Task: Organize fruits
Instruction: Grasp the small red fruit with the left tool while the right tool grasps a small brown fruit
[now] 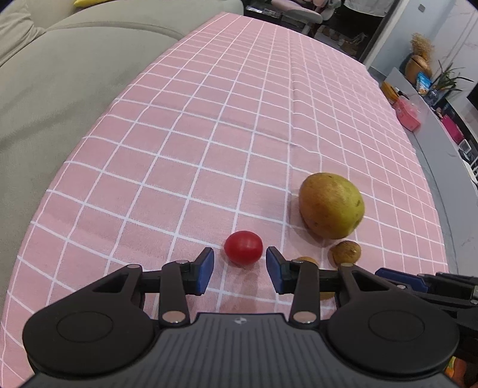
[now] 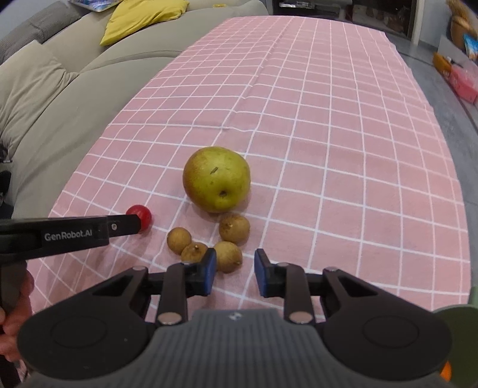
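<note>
A red cherry tomato [image 1: 243, 247] lies on the pink checked tablecloth [image 1: 239, 119], just ahead of my open left gripper [image 1: 240, 268], between its blue pads. It also shows in the right wrist view [image 2: 140, 215], partly behind the left gripper's finger [image 2: 89, 231]. A green-yellow pear [image 1: 331, 205] [image 2: 216, 178] lies to the right of the tomato. Several small brown longans [image 2: 227, 256] [image 1: 346, 253] lie in front of the pear. My right gripper [image 2: 234, 270] is open and empty, its left pad next to the nearest longan.
A grey sofa [image 2: 59, 89] with a yellow cushion [image 2: 143, 15] runs along the table's left side. A grey counter [image 1: 433, 125] with pink boxes and plants lies to the right. A dark green round thing [image 2: 460, 322] shows at the right wrist view's lower right edge.
</note>
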`<state>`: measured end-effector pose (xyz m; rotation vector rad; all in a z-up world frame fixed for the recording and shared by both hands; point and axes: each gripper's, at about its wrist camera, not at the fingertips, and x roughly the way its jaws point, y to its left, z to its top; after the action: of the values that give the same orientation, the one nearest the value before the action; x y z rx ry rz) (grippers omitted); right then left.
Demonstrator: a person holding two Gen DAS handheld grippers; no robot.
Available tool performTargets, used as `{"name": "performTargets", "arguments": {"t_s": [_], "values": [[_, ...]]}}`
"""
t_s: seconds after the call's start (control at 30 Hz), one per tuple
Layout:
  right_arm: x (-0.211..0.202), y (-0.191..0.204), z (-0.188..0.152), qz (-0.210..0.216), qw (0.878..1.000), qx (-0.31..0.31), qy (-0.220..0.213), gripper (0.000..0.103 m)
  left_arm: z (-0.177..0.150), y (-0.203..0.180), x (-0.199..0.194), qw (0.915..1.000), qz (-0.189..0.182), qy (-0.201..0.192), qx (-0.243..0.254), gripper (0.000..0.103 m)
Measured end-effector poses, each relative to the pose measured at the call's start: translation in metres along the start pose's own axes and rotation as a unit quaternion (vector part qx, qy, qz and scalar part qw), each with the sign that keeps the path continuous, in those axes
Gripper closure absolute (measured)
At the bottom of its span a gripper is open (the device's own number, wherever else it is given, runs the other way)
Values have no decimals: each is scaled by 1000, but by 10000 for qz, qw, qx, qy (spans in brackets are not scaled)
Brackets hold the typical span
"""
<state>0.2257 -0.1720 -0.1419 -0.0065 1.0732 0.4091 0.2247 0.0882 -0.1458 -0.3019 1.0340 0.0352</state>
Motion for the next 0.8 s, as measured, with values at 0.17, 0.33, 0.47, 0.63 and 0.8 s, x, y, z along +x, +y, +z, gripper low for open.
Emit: {"name": "performTargets", "arguments": {"t_s": [0.17, 0.33, 0.47, 0.63, 0.8], "values": [[7, -4, 2, 114, 9998, 140, 63, 79, 3, -2, 6, 10000, -8, 42, -4, 56], [12, -5, 3, 195, 9996, 178, 124, 79, 4, -4, 11, 9999, 98, 116, 67, 56], [16, -7, 4, 325, 9987, 330, 224, 82, 6, -4, 13, 9999, 89, 110, 41, 59], [15, -7, 4, 343, 9984, 353, 264, 82, 8, -7, 16, 9998, 51, 120, 119, 66], [14, -5, 3, 312, 9986, 319, 300, 83, 10, -8, 17, 9998, 39, 137, 107, 70]]}}
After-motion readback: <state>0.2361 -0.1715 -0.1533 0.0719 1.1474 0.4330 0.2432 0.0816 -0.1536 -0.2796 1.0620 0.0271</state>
